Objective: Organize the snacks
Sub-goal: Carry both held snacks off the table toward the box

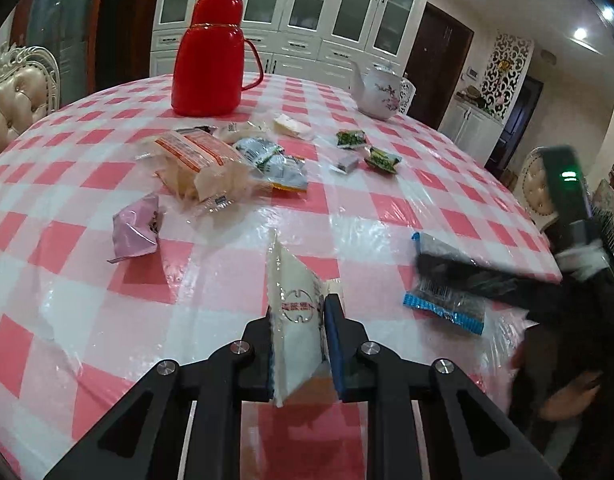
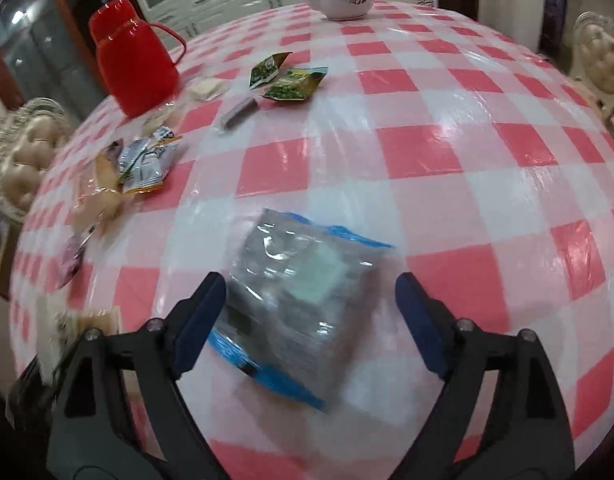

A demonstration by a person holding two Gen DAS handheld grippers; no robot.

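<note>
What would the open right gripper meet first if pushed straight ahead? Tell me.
Probably the grey, blue-edged plastic snack packet, lying flat on the pink checked tablecloth between the right gripper and its wide-open fingers; depth is unclear.

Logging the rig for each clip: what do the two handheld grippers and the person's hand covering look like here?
Both the left gripper and right gripper have black angular linkage arms with silver rivets and blue pads on the fingers. In the left view, the right gripper's black body carries a lit green light, gripped by a white glove with a dark sleeve behind.
</note>
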